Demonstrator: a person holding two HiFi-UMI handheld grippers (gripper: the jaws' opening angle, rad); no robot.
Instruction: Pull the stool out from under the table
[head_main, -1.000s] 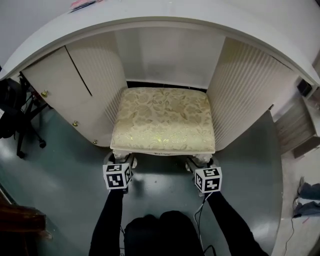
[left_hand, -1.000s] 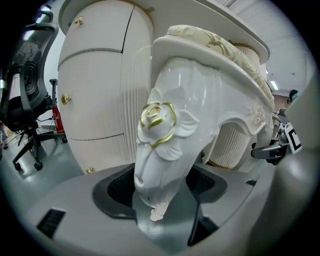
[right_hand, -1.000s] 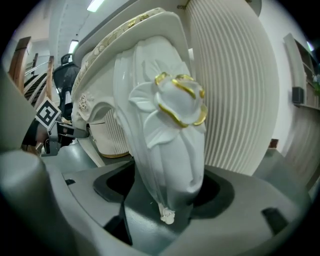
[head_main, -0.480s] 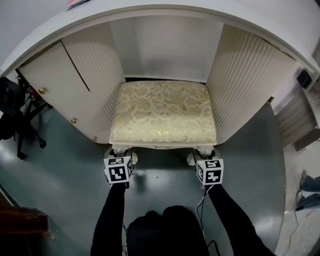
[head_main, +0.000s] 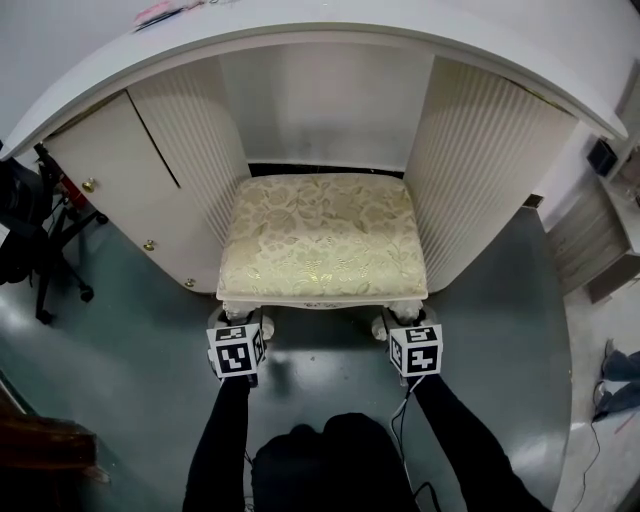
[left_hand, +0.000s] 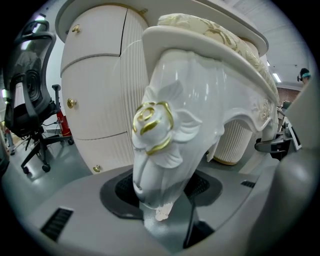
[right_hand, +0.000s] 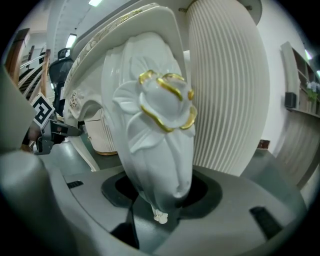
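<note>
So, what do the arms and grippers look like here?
The left gripper and right gripper are grey, each topped by a white cube printed with black square markers. Black long sleeves cover both arms. A thin dark cable hangs beside the right sleeve.

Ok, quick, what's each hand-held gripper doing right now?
Left hand-held gripper: closed on the left front stool leg.
Right hand-held gripper: closed on the right front stool leg.
</note>
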